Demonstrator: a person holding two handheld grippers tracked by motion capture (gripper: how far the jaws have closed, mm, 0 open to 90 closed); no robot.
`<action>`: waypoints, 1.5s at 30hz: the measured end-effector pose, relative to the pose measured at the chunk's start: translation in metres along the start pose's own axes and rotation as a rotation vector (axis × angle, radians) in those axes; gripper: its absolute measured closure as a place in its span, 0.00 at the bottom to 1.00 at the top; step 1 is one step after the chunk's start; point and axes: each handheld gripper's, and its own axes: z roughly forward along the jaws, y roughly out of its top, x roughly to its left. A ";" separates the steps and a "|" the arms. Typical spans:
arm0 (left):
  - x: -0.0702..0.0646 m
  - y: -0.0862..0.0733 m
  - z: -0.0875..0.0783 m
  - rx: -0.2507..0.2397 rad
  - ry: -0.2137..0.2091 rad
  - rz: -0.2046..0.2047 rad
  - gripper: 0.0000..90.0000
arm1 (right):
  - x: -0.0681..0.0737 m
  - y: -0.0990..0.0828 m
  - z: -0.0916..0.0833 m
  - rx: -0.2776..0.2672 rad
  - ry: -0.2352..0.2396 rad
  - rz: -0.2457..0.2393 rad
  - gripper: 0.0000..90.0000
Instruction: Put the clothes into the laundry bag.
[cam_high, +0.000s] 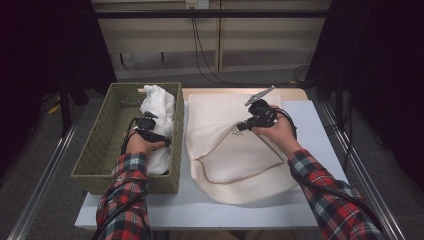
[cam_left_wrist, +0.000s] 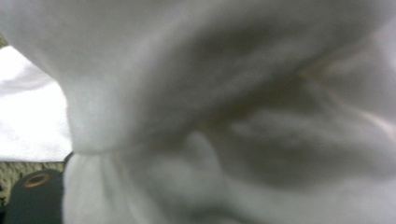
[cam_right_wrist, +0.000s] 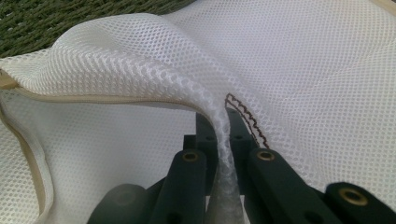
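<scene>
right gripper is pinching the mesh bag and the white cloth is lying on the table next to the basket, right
Not quite. The right gripper does pinch the mesh bag, but the white cloth is in the basket, not on the table beside it. The high view shows this.

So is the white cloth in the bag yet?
Not yet. The right gripper has pinched the mesh bag and lifted its top layer, opening it. The left gripper is on the white cloth, which sits in the basket. Moving it over is left.
</scene>
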 end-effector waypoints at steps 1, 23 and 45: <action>0.000 0.000 0.000 0.004 0.004 0.014 0.18 | 0.000 0.000 -0.001 -0.002 0.003 0.000 0.98; -0.009 0.001 -0.010 0.008 0.076 -0.038 0.57 | -0.005 0.000 0.003 -0.004 0.002 0.029 0.98; -0.001 0.018 -0.070 -0.155 -0.025 -0.125 0.63 | -0.012 0.007 0.000 -0.016 -0.012 0.036 0.98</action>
